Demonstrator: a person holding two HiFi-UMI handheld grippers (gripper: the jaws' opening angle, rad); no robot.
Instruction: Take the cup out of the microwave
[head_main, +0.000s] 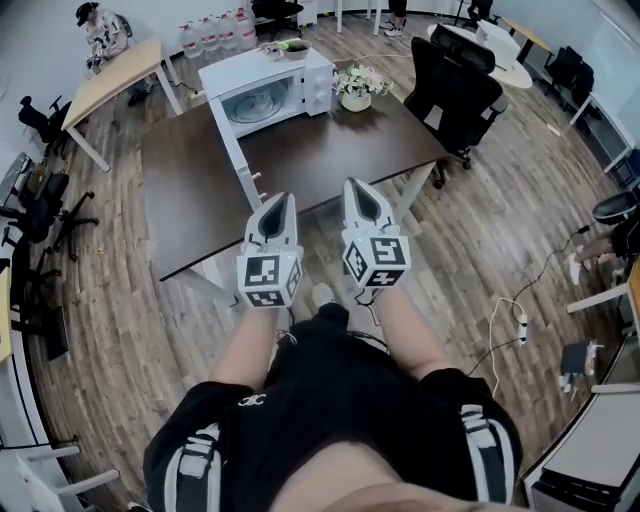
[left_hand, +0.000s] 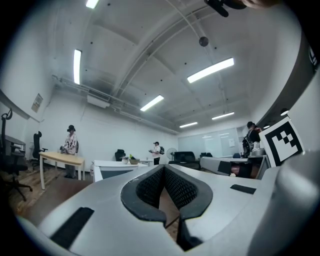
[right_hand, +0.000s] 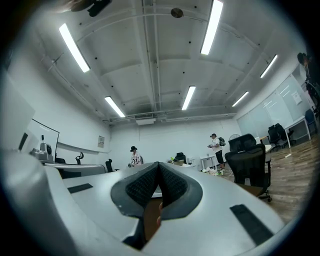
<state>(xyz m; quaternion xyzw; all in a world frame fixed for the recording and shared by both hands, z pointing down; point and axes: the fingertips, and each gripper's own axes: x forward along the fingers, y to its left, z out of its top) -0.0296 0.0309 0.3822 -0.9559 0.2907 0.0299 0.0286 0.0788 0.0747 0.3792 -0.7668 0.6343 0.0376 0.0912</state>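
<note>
A white microwave (head_main: 268, 92) stands at the far side of a dark brown table (head_main: 190, 200). Its door (head_main: 238, 160) hangs open toward me, and the glass turntable shows inside. I cannot make out a cup in it from here. Both grippers are held side by side over the table's near edge, pointing at the microwave and well short of it. My left gripper (head_main: 287, 198) is shut and holds nothing; its pads meet at the tip (left_hand: 163, 168). My right gripper (head_main: 355, 184) is shut and empty too (right_hand: 158, 164). The left gripper view shows the microwave (left_hand: 114, 167) far ahead.
A bowl (head_main: 295, 48) sits on top of the microwave, and a white pot of flowers (head_main: 357, 90) stands beside it on the table. A black office chair (head_main: 455, 85) is at the table's right end. People stand at the far desks (head_main: 105, 80). Cables lie on the floor at the right (head_main: 520, 320).
</note>
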